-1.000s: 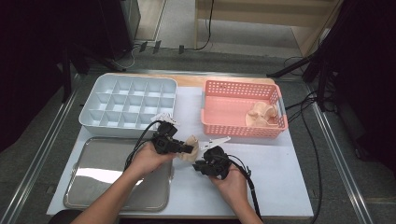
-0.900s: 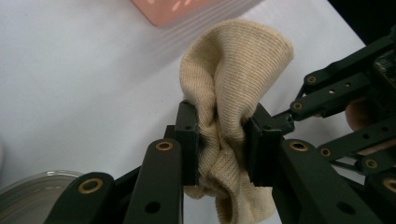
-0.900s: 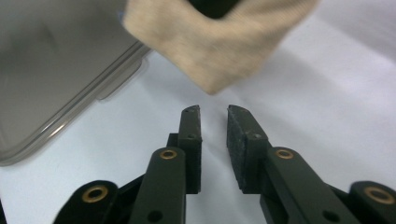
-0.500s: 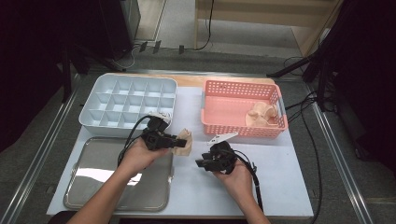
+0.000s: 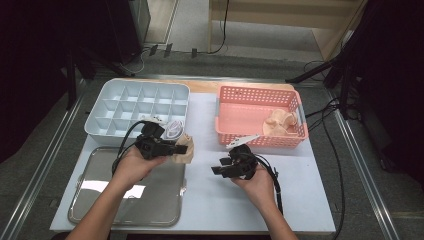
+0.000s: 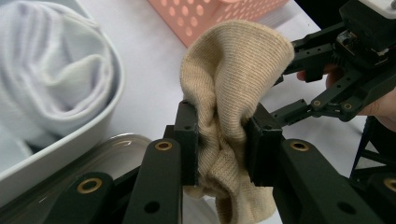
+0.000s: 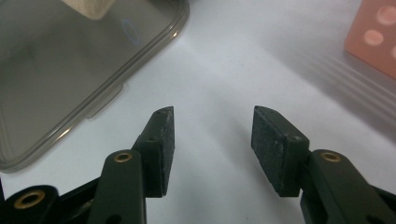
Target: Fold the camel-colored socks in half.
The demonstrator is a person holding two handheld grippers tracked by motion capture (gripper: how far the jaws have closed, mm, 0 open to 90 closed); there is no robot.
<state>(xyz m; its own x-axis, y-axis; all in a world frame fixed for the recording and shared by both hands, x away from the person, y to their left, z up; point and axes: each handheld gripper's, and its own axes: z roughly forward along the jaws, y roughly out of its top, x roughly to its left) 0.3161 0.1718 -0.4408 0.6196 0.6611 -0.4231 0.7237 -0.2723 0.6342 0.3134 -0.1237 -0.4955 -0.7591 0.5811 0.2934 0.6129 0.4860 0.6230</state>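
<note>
Holding the tan sock [image 6: 232, 98] tight, the left gripper [image 6: 223, 140] has its fingers [image 6: 188, 140] squeezed on the sock's middle. The right gripper [image 7: 212, 149] has just let go and its fingers have nothing between them. Keep squeezing and drop the sock into a free slot of the blue tray [image 5: 116, 102] ahead. A white sock [image 6: 51, 70] fills one slot. More tan socks [image 5: 280, 122] sit in the pink basket [image 5: 260, 95].

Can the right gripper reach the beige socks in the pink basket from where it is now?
Probably yes. The right gripper is open and holds nothing, the pink basket has no lid, and the beige socks lie uncovered just beyond its near wall.
</note>
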